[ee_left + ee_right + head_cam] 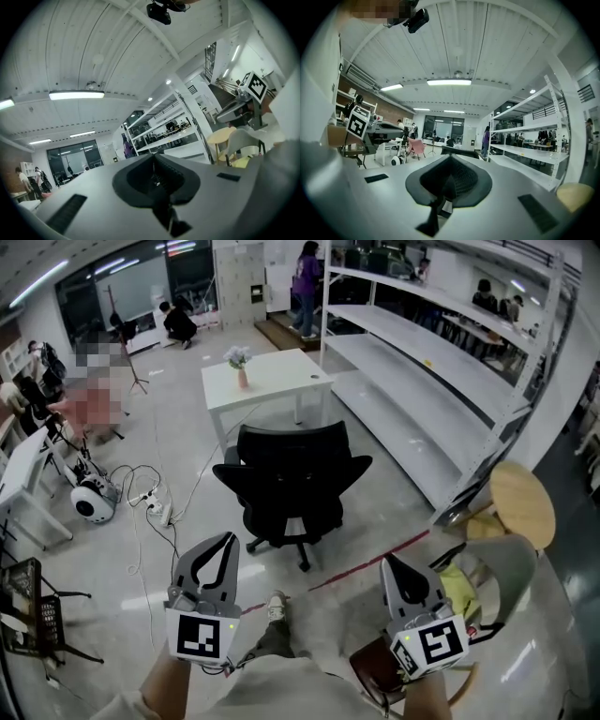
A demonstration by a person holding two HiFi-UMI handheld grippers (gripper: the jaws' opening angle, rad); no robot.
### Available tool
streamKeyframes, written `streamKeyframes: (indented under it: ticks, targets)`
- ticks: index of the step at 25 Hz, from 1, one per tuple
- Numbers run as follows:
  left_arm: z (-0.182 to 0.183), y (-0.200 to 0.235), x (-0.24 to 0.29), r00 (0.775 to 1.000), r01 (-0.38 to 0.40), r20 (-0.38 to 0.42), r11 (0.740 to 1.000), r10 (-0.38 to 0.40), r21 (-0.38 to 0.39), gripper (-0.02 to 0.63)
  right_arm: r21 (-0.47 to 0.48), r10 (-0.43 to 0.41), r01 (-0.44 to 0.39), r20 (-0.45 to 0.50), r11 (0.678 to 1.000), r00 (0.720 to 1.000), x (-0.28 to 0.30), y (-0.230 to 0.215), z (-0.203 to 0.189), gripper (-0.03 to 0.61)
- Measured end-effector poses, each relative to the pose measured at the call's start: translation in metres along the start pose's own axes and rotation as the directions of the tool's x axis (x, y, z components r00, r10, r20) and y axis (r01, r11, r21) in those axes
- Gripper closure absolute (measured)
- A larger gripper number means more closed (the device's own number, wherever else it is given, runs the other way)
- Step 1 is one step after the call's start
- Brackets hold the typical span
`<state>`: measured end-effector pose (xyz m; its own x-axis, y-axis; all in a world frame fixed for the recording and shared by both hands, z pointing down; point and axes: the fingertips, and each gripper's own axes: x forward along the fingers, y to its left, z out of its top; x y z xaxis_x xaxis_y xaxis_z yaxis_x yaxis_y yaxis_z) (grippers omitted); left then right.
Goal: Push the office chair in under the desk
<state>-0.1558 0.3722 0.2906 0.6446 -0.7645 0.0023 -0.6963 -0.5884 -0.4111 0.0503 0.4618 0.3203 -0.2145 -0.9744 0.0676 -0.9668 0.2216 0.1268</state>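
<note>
Jaws shut, nothing held, on left gripper (226,542) and right gripper (388,563) in head view; chair (295,474) out in front of the desk (272,379), not under, untouched. Left gripper view: tips together, empty. Right gripper view: same, chair back beyond tips; whole push left.

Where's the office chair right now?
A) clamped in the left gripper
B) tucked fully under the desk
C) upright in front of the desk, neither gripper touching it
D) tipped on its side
C: the office chair stands upright on the near side of the desk, with the left gripper and right gripper both short of it.
</note>
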Motion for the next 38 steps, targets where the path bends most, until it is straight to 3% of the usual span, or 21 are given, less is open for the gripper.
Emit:
streamKeyframes:
  ticks: [2, 8, 13, 20, 26, 30, 33, 36, 38]
  targets:
    - [-0.007, 0.002, 0.01, 1.0, 0.011, -0.008, 1.0, -0.011, 0.004, 0.575, -0.011, 0.01, -0.01, -0.01, 1.0, 1.0, 0.011, -0.002, -0.003, 0.57]
    - [-0.027, 0.011, 0.038, 0.998, 0.044, -0.036, 0.998, -0.043, 0.034, 0.537, -0.034, 0.032, -0.034, -0.04, 0.999, 0.999, 0.05, -0.015, -0.01, 0.477]
    - [-0.051, 0.024, 0.071, 0.993, 0.076, -0.099, 0.994, -0.069, 0.072, 0.488, -0.078, 0.073, -0.082, -0.117, 0.994, 0.99, 0.091, -0.027, -0.024, 0.434]
    - [-0.082, 0.035, 0.128, 0.968, 0.17, -0.21, 0.975, -0.138, 0.142, 0.462, -0.164, 0.154, -0.201, -0.257, 0.966, 0.954, 0.154, -0.036, -0.044, 0.397]
    - [-0.13, 0.048, 0.186, 0.933, 0.262, -0.292, 0.954, -0.212, 0.147, 0.448, -0.13, 0.218, -0.27, -0.317, 0.954, 0.923, 0.214, -0.051, -0.063, 0.357]
    - [-0.165, 0.046, 0.212, 0.874, 0.372, -0.394, 0.913, -0.285, 0.166, 0.413, -0.094, 0.247, -0.302, -0.377, 0.949, 0.893, 0.25, -0.058, -0.08, 0.329]
    - [-0.186, 0.043, 0.228, 0.828, 0.454, -0.455, 0.868, -0.328, 0.2, 0.388, -0.098, 0.252, -0.323, -0.43, 0.941, 0.867, 0.273, -0.064, -0.095, 0.316]
    - [-0.202, 0.044, 0.243, 0.805, 0.503, -0.5, 0.815, -0.319, 0.29, 0.385, -0.105, 0.253, -0.342, -0.481, 0.934, 0.839, 0.294, -0.071, -0.114, 0.305]
    - [-0.213, 0.043, 0.252, 0.785, 0.533, -0.525, 0.789, -0.328, 0.304, 0.387, -0.117, 0.247, -0.355, -0.521, 0.928, 0.817, 0.307, -0.08, -0.13, 0.298]
